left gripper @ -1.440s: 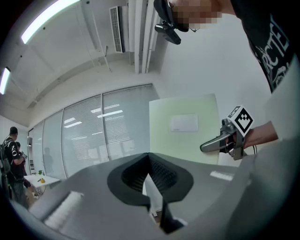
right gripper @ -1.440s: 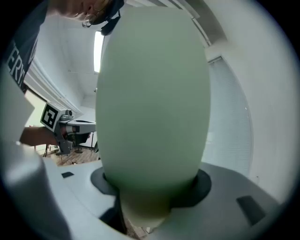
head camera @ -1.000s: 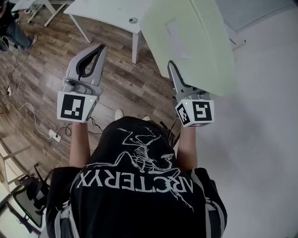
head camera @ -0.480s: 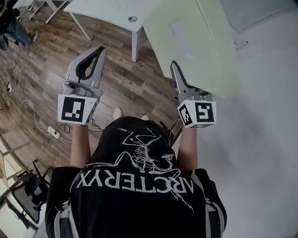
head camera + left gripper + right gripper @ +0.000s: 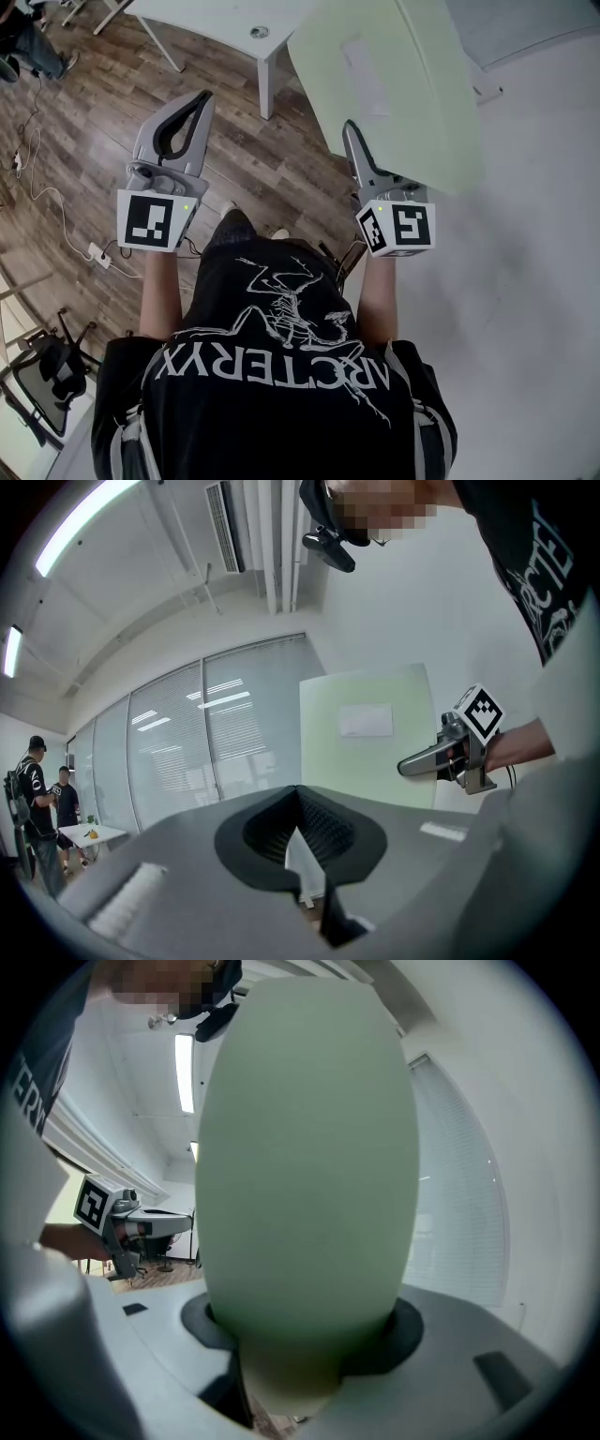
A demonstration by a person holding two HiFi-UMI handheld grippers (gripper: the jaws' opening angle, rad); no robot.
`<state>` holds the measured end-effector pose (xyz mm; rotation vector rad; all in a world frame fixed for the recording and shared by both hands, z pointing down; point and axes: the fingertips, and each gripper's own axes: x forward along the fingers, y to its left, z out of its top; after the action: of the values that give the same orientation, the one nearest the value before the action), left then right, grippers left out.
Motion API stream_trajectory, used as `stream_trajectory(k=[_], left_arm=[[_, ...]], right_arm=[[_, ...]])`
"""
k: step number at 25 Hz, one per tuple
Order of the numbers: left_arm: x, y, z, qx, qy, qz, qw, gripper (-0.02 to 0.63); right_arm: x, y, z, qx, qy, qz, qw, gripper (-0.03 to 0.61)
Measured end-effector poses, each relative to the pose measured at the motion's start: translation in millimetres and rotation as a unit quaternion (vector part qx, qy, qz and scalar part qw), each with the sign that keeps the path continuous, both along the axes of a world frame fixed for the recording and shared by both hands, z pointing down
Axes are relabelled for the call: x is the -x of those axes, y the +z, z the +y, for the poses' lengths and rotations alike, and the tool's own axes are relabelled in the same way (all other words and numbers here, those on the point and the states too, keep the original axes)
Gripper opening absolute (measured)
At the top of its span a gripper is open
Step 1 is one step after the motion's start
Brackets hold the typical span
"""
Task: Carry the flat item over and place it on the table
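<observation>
The flat item is a large pale green board (image 5: 403, 103) with a white label (image 5: 366, 75) on it. It stands tilted up in front of me, and my right gripper (image 5: 349, 131) is shut on its lower edge. In the right gripper view the board (image 5: 309, 1147) fills the middle and hides the jaws. The left gripper view shows the board (image 5: 370, 761) with the right gripper (image 5: 422, 759) holding it. My left gripper (image 5: 201, 97) is shut on nothing, held level to the left of the board, and its tips meet (image 5: 300, 794).
A white table (image 5: 216, 14) stands ahead over the wood floor, with one leg (image 5: 265, 84) near the board. A power strip and cables (image 5: 97, 251) lie at the left, an office chair (image 5: 42, 375) at the lower left. A white wall (image 5: 525, 234) runs along the right. People stand far off (image 5: 37, 789).
The table and floor have slid slightly up and left in the head view as the person steps forward. Both grippers keep their pose, and the board stays held.
</observation>
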<state>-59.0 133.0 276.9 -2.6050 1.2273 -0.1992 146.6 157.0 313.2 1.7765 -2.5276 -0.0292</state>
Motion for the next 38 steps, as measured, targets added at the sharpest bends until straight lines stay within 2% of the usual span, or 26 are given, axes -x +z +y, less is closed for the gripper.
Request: stream_trajectory(k=[4, 8, 14, 21, 27, 32, 35, 38], left_arm=[[-6, 9, -27, 0.011, -0.002, -0.005, 0.9999, 0.009], [1, 18, -76, 0.013, 0.003, -0.003, 0.9999, 0.009], [22, 21, -193, 0.015, 0.011, 0.003, 0.9998, 0.009], [41, 11, -304, 0.022, 0.03, 0.012, 0.9992, 0.009], [42, 27, -340, 0.051, 0.031, 0.017, 0.9981, 0.009], [41, 33, -362, 0.072, 0.001, 0.018, 0.9972, 0.009], [39, 35, -372, 0.079, -0.011, 0.031, 0.9963, 0.009], [26, 40, -382, 0.081, -0.015, 0.023, 0.9963, 0.009]], right_arm=[[-1, 10, -27, 0.011, -0.009, -0.002, 1.0, 0.266], [9, 18, -76, 0.014, -0.007, 0.005, 1.0, 0.267], [30, 16, -187, 0.02, 0.011, 0.003, 1.0, 0.266], [56, 7, -300, 0.029, 0.035, 0.029, 0.999, 0.267], [55, 20, -345, 0.051, 0.04, 0.016, 0.998, 0.267], [30, 22, -392, 0.046, 0.057, -0.013, 0.997, 0.265], [24, 47, -419, 0.057, 0.056, -0.009, 0.997, 0.267], [25, 94, -445, 0.082, 0.05, -0.007, 0.995, 0.265]])
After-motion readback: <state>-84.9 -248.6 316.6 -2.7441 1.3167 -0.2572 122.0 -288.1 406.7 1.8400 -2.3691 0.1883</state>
